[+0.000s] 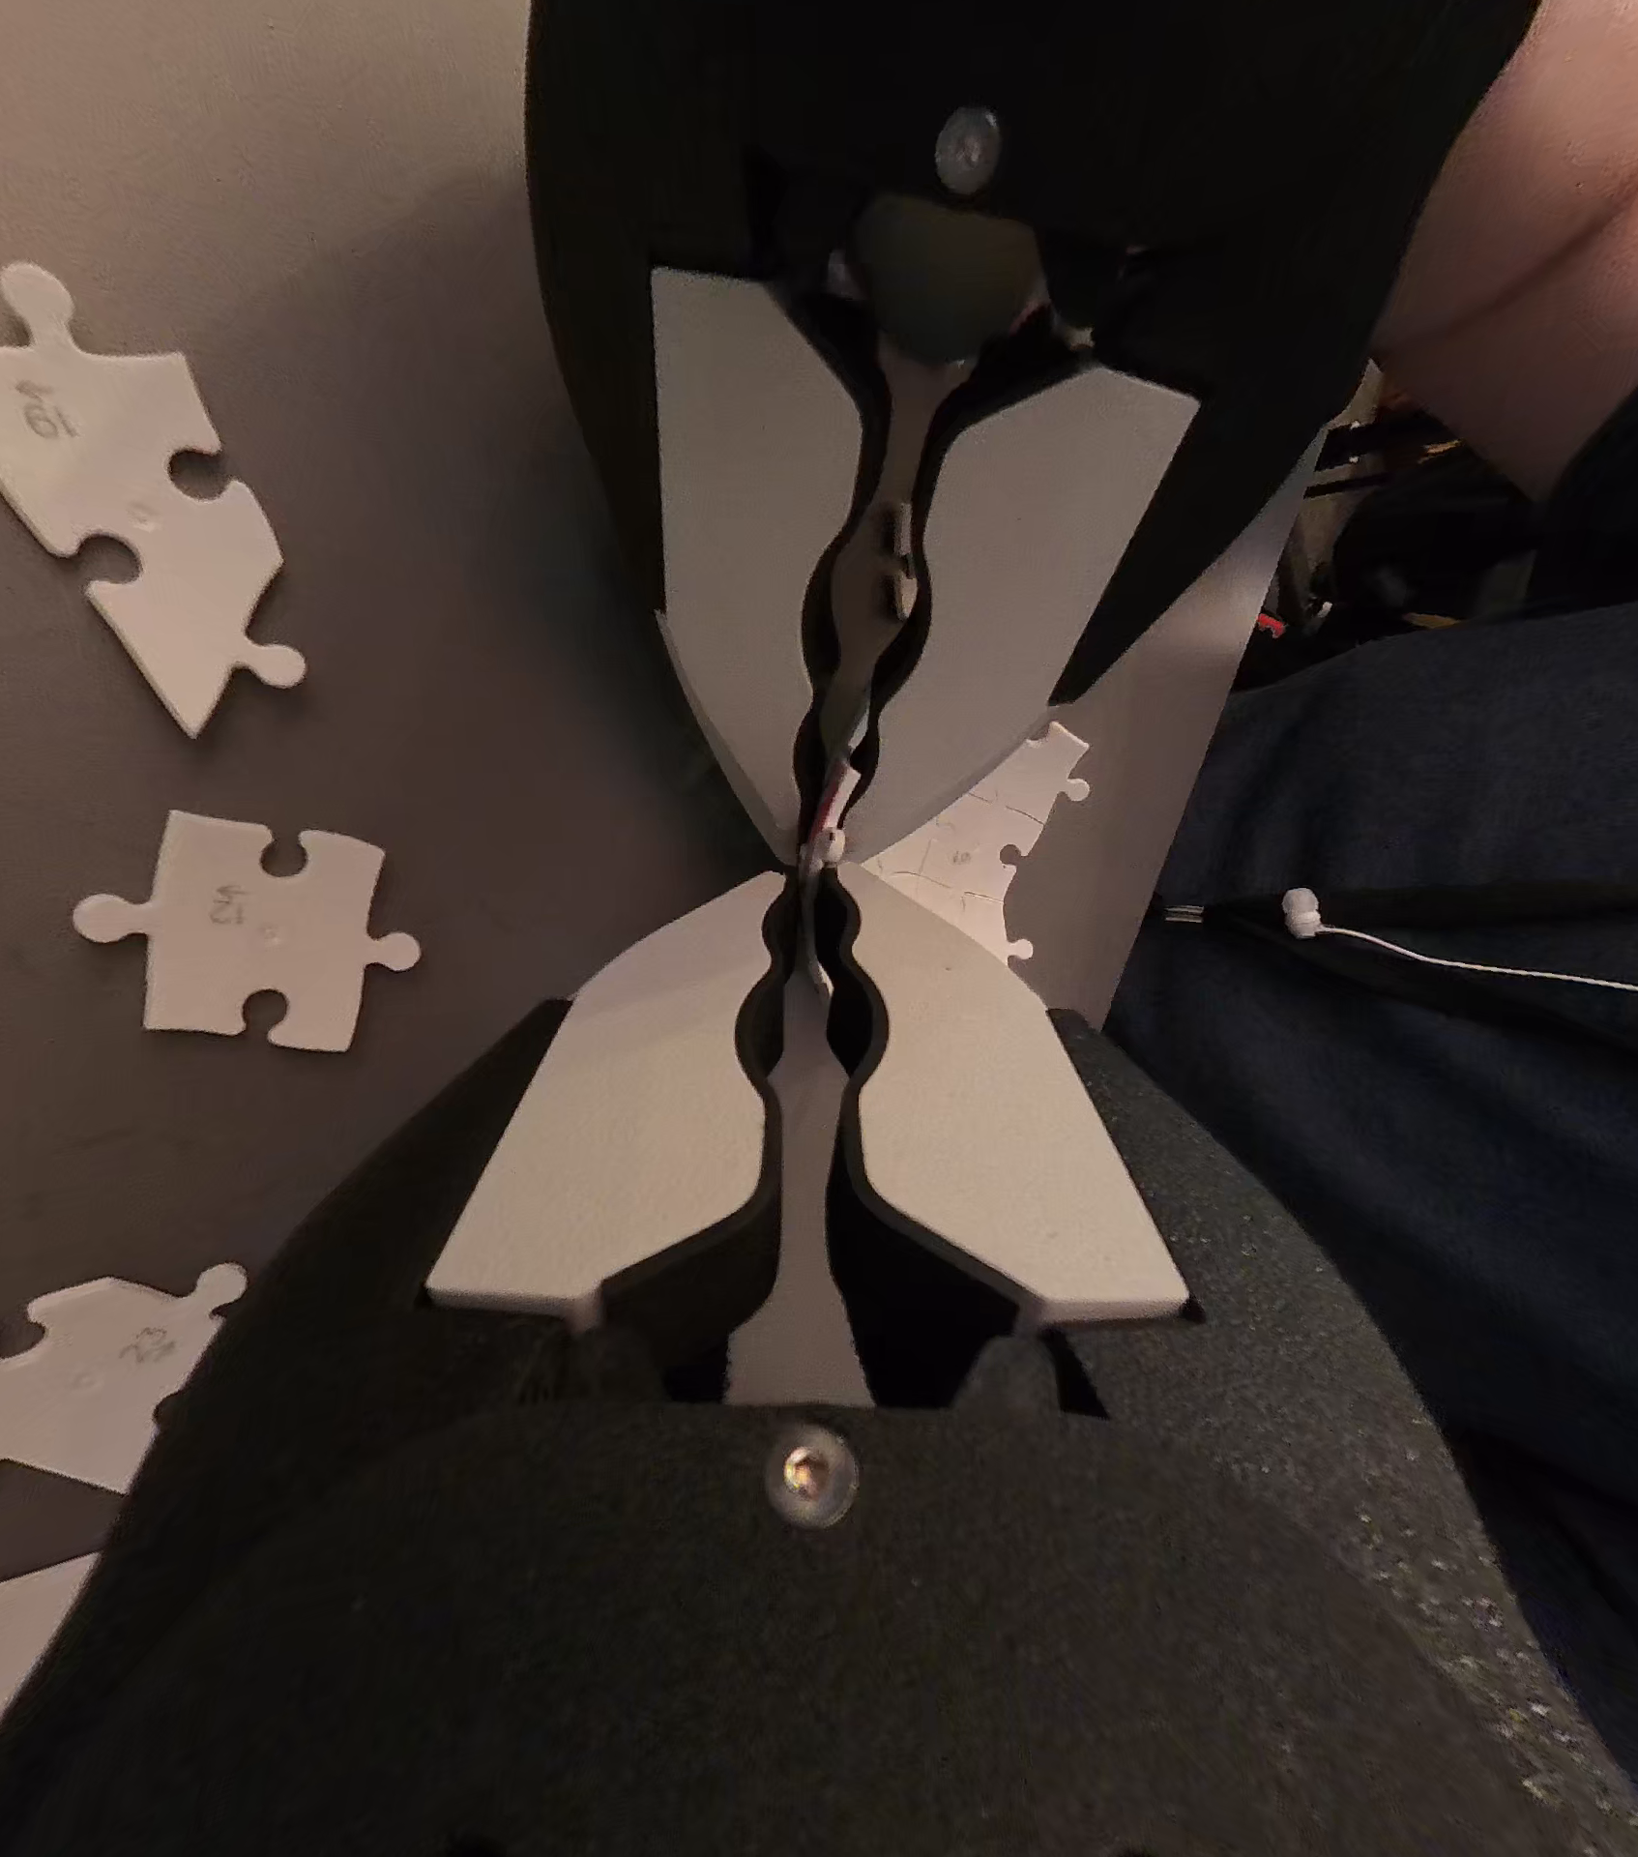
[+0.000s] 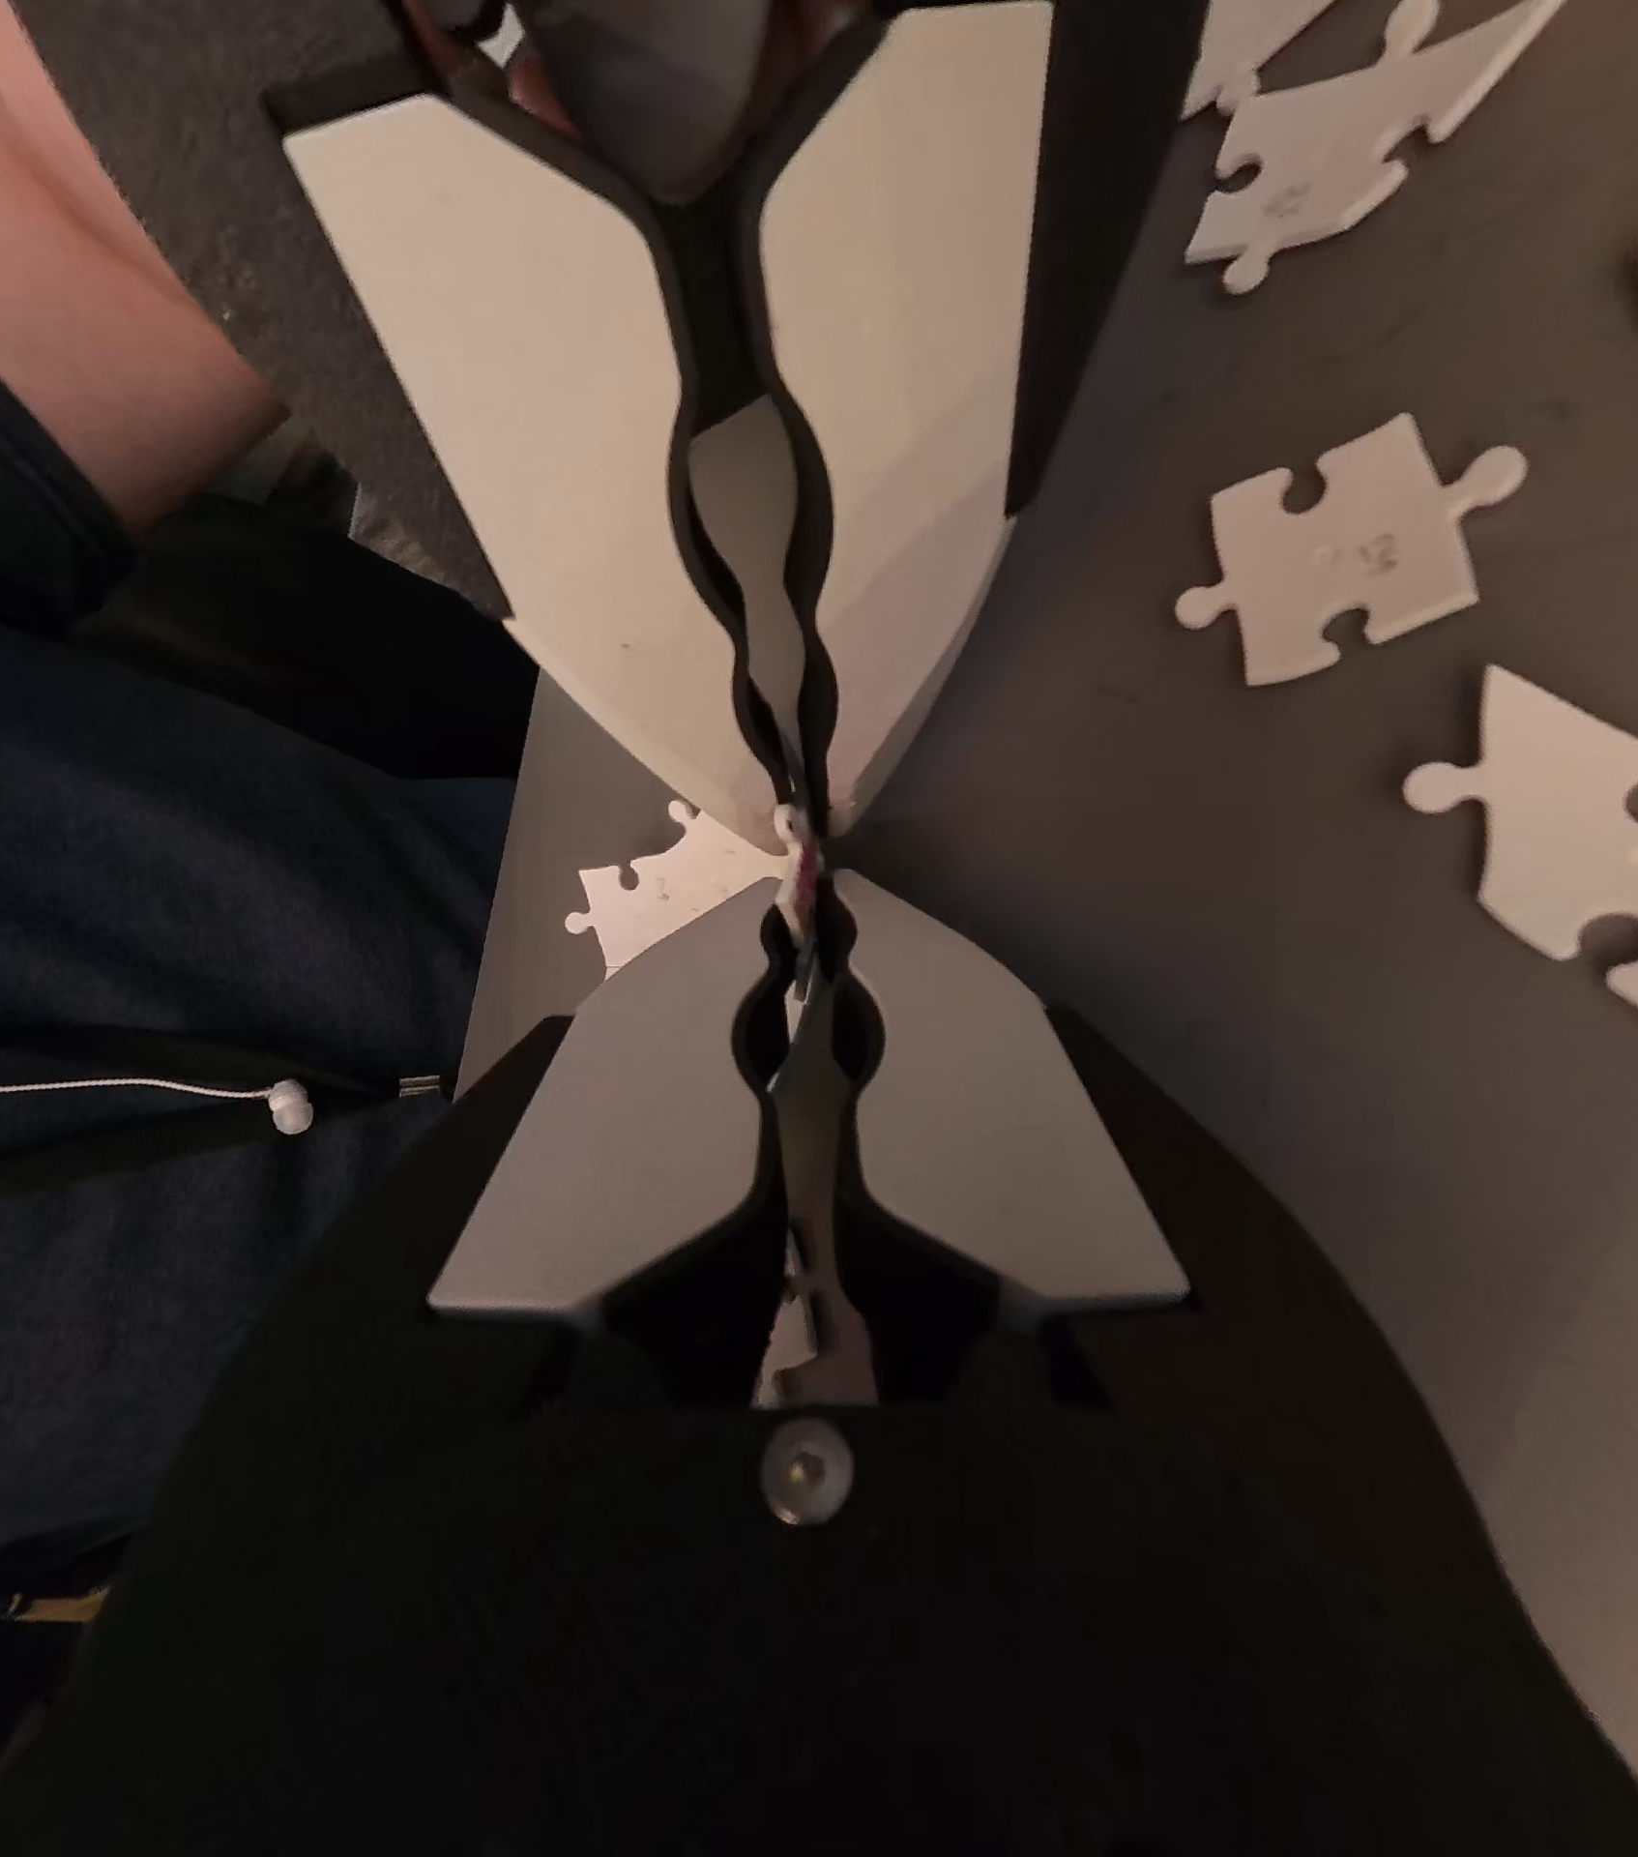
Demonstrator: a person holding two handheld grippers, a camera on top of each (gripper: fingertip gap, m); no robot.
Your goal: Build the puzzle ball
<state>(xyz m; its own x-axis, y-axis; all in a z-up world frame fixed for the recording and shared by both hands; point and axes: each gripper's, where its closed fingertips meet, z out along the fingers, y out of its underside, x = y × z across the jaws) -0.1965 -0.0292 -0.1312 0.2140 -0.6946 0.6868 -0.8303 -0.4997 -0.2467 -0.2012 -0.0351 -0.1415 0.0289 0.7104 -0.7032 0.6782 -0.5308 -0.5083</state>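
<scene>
Your left gripper [image 1: 813, 904] and your right gripper [image 2: 810, 904] meet tip to tip over the grey table [image 1: 373, 623], each with its fingers pressed nearly together and pinching a thin edge of the assembled puzzle section [image 1: 981, 854]. That white curved section is seen almost edge-on between the tips, so its long axis runs along the line of the fingers, from one gripper toward the other, with its knobbed edge fanning out toward your dark jacket [image 1: 1458, 1005]. In the left wrist view the section spreads to the right of the tips, beside a pale upright panel [image 1: 1187, 804]; the right wrist view shows the same fan [image 2: 684, 884] on the left instead. The left view alone shows the loose pieces [image 1: 242, 930] lying flat on its left side; the right view shows them on its right, including a large wedge-shaped piece [image 2: 1589, 884] near the frame edge.
</scene>
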